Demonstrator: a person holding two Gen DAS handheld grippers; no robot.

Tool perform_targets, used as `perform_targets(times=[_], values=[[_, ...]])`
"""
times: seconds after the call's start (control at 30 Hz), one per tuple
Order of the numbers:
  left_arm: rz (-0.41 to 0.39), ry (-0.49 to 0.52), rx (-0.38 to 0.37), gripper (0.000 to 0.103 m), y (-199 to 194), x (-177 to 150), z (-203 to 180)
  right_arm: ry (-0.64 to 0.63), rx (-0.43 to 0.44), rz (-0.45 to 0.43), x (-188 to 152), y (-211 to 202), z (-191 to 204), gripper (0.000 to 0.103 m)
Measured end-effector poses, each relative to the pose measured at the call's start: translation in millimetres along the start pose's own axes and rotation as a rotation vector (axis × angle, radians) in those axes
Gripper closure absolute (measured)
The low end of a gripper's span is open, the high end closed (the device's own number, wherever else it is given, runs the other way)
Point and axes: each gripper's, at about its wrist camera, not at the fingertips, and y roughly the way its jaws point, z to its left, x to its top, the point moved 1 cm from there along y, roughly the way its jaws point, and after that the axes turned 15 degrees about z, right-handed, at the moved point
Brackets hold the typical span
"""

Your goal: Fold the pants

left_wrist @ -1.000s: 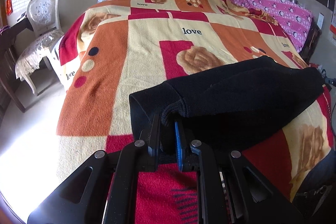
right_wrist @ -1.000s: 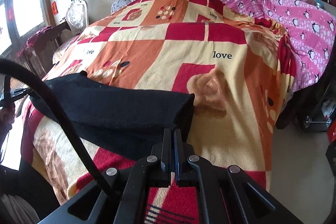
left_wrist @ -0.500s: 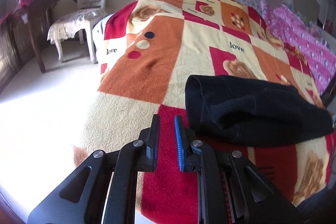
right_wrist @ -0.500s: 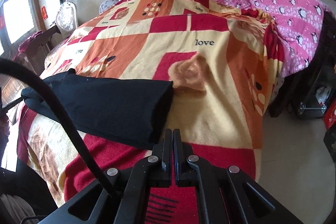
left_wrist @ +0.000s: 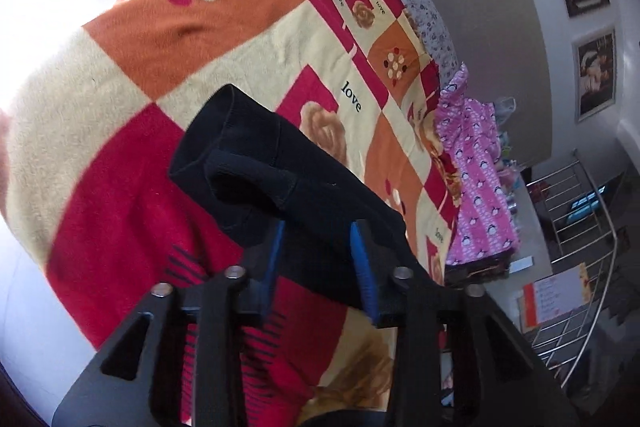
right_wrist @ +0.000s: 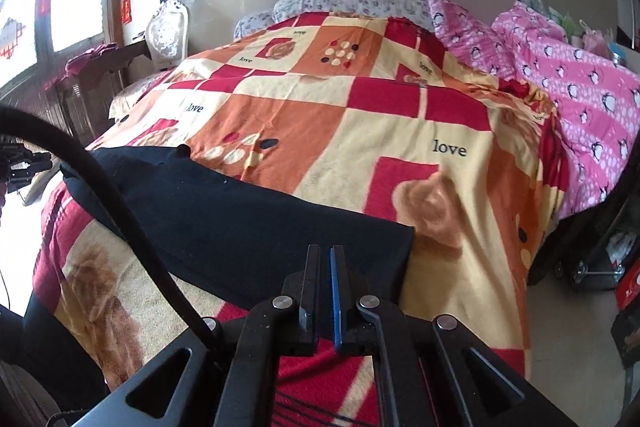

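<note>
1. The black pants (right_wrist: 240,223) lie folded into a long band across the near end of the bed, on the patterned blanket (right_wrist: 360,131).
2. The left claw (left_wrist: 316,259) has just been opening; its jaws stand apart over one end of the band, dark cloth showing between them, the pads not pressing on it.
3. The right claw (right_wrist: 324,291) hovers at the other end with its fingers together and nothing between them.
4. By my reading, one fold is laid down and both ends are released, so the step in hand is the shift to the next fold.
5. That fold probably calls for the left claw to close on its end, lift, and carry it across to the far end, edges lined up.
</note>
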Motion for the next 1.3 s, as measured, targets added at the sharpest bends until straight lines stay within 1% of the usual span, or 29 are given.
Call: perform_targets(times=[0.03, 0.13, 0.2, 0.27, 0.3, 0.33, 0.37, 0.4, 0.43, 0.47, 0.53, 0.57, 0.6, 0.63, 0.67, 0.73, 0.77, 0.8, 0.83, 0.93, 1.0, 1.03, 1.07, 1.13, 1.17, 1.2, 1.23, 1.27, 1.3], values=[[0.0, -0.041, 0.0, 0.05, 4.3, 3.7, 2.9, 0.0, 0.009, 0.007, 3.8, 7.7, 2.8, 0.102], [0.031, -0.138, -0.048, 0.05, 17.6, 20.4, 12.7, 0.011, 0.052, 0.006, 14.5, 26.0, 11.7, 0.102], [0.031, -0.207, -0.074, 0.05, 22.8, 30.3, 21.6, 0.011, 0.074, 0.001, 19.7, 32.5, 18.4, 0.102], [0.043, -0.274, -0.126, 0.05, 30.3, 37.3, 32.3, -0.006, 0.086, 0.004, 21.0, 35.5, 26.7, 0.101], [0.031, -0.296, -0.154, 0.051, 31.8, 37.3, 36.7, -0.019, 0.083, 0.005, 20.9, 36.0, 29.9, 0.101], [0.015, -0.301, -0.165, 0.076, 32.3, 35.4, 38.1, -0.027, 0.08, 0.006, 20.8, 35.9, 31.7, 0.101], [0.018, -0.275, -0.13, 0.096, 32.7, 33.9, 34.9, -0.034, 0.074, 0.008, 19.8, 35.0, 33.7, 0.101], [0.009, -0.233, -0.073, 0.098, 30.8, 30.4, 28.1, -0.034, 0.071, 0.007, 18.6, 34.3, 34.0, 0.101], [-0.025, -0.158, -0.013, 0.098, 26.5, 24.8, 16.2, -0.029, 0.073, 0.008, 17.1, 33.4, 33.5, 0.101], [-0.065, -0.043, 0.074, 0.098, 21.8, 18.5, -2.4, -0.019, 0.079, 0.009, 15.4, 32.7, 31.5, 0.101], [-0.194, 0.244, 0.289, 0.098, 13.6, 1.4, -46.6, 0.0, 0.083, 0.011, 11.0, 31.5, 27.4, 0.101], [-0.246, 0.374, 0.375, 0.097, 13.9, -8.1, -63.8, 0.01, 0.081, 0.015, 8.6, 31.6, 24.6, 0.101], [-0.26, 0.437, 0.431, 0.097, 17.9, -12.5, -69.5, 0.03, 0.081, 0.024, 5.2, 32.8, 19.8, 0.101], [-0.25, 0.435, 0.459, 0.097, 24.3, -10.9, -63.6, 0.054, 0.084, 0.032, 2.4, 33.8, 14.3, 0.101], [-0.222, 0.403, 0.467, 0.097, 31.3, -5.9, -51.7, 0.077, 0.086, 0.034, -0.2, 34.0, 9.2, 0.101], [-0.153, 0.292, 0.466, 0.097, 43.3, 1.3, -19.7, 0.153, 0.095, 0.038, -7.4, 32.8, -8.6, 0.101], [-0.141, 0.245, 0.428, 0.097, 43.3, 0.5, -8.2, 0.196, 0.102, 0.037, -11.6, 30.1, -18.7, 0.101], [-0.151, 0.231, 0.398, 0.096, 40.2, -2.2, -3.1, 0.246, 0.106, 0.027, -16.3, 24.9, -30.4, 0.101], [-0.16, 0.233, 0.398, 0.096, 40.1, -3.1, -3.3, 0.294, 0.105, 0.015, -21.4, 18.4, -42.4, 0.101], [-0.176, 0.256, 0.426, 0.095, 41.0, -8.5, -5.9, 0.384, 0.088, -0.008, -32.5, -0.5, -69.7, 0.1], [-0.184, 0.273, 0.442, 0.095, 45.5, -9.3, -6.3, 0.418, 0.074, -0.011, -37.7, -8.1, -81.2, 0.098], [-0.191, 0.273, 0.438, 0.095, 47.2, -8.9, -5.3, 0.439, 0.081, -0.013, -39.9, -10.7, -86.1, 0.097], [-0.199, 0.273, 0.434, 0.095, 47.0, -9.7, -4.9, 0.467, 0.106, -0.017, -43.2, -12.7, -90.8, 0.097], [-0.212, 0.27, 0.427, 0.095, 48.1, -10.6, -3.8, 0.531, 0.209, -0.027, -51.2, -11.8, -96.9, 0.093], [-0.218, 0.27, 0.423, 0.095, 48.2, -11.1, -3.3, 0.563, 0.295, -0.024, -54.1, -6.7, -98.3, 0.091], [-0.221, 0.269, 0.419, 0.095, 48.3, -11.0, -2.9, 0.606, 0.42, -0.012, -60.0, 2.1, -98.1, 0.09], [-0.223, 0.265, 0.411, 0.095, 47.7, -11.2, -2.1, 0.642, 0.51, -0.005, -64.8, 9.5, -95.0, 0.09], [-0.223, 0.263, 0.405, 0.095, 46.9, -11.2, -1.7, 0.68, 0.571, -0.002, -69.2, 17.6, -92.1, 0.09], [-0.222, 0.261, 0.401, 0.095, 46.1, -11.3, -1.5, 0.693, 0.576, 0.002, -70.8, 21.7, -90.0, 0.09]])
